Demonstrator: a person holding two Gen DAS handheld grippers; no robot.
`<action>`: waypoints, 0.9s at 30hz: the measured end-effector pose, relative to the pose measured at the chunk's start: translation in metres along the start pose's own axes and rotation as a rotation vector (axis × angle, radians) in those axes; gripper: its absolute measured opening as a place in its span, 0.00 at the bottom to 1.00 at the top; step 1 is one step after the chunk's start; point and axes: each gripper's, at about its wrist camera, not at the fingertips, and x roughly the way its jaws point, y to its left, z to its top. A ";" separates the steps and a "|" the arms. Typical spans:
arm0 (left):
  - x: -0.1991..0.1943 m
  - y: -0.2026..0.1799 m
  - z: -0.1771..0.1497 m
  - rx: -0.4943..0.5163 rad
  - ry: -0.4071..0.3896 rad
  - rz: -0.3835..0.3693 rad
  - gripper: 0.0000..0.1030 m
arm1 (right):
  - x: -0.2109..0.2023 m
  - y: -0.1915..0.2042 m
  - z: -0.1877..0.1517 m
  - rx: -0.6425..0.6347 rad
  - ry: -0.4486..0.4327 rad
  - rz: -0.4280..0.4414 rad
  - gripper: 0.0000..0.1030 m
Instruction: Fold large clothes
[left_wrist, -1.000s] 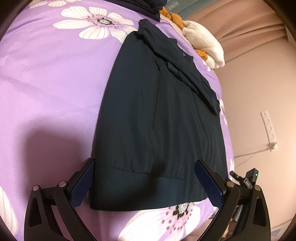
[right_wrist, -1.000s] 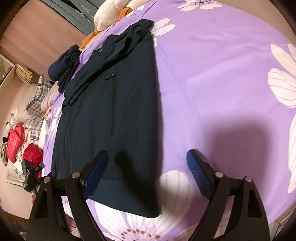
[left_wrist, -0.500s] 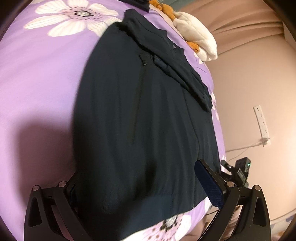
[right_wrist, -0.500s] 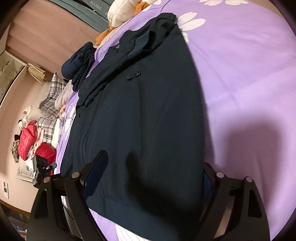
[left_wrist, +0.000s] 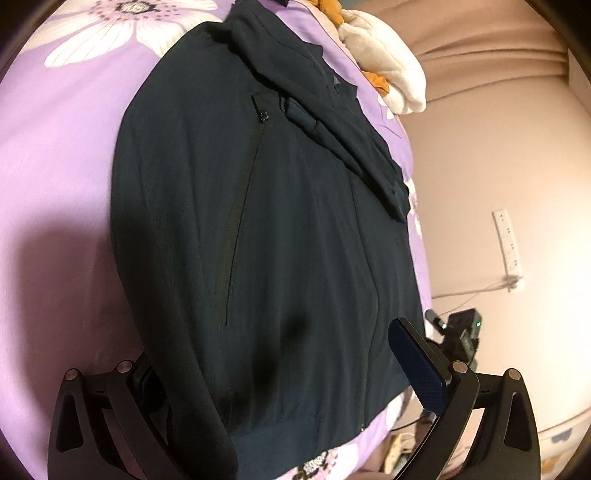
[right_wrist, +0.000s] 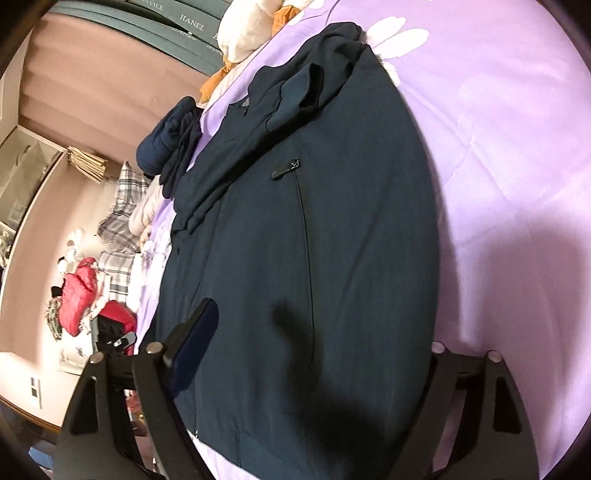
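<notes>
The left gripper (left_wrist: 284, 373) and right gripper (right_wrist: 317, 350) are both spread wide, straddling the hem of the dark navy zip jacket (left_wrist: 295, 240); neither grips it. Ahead, one sleeve (left_wrist: 343, 147) lies folded across the chest on the purple floral bedspread (left_wrist: 55, 147). The lengthwise fold appears outstanding.

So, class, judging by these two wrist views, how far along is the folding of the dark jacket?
Done: the jacket lies flat on the purple bedcover, one sleeve already folded across its chest. In hand: both open claws, left and right, straddle the hem; neither grips yet. Left: folding the hem up towards the collar.
</notes>
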 end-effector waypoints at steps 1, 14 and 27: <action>0.000 -0.001 -0.001 -0.001 0.000 -0.001 0.99 | -0.003 -0.002 -0.003 0.008 0.007 0.008 0.78; -0.006 -0.010 -0.041 0.014 0.021 -0.006 0.99 | -0.028 -0.005 -0.045 0.044 0.108 0.039 0.73; -0.005 0.000 -0.035 -0.080 -0.048 0.022 0.65 | -0.012 0.004 -0.044 0.042 0.072 0.016 0.62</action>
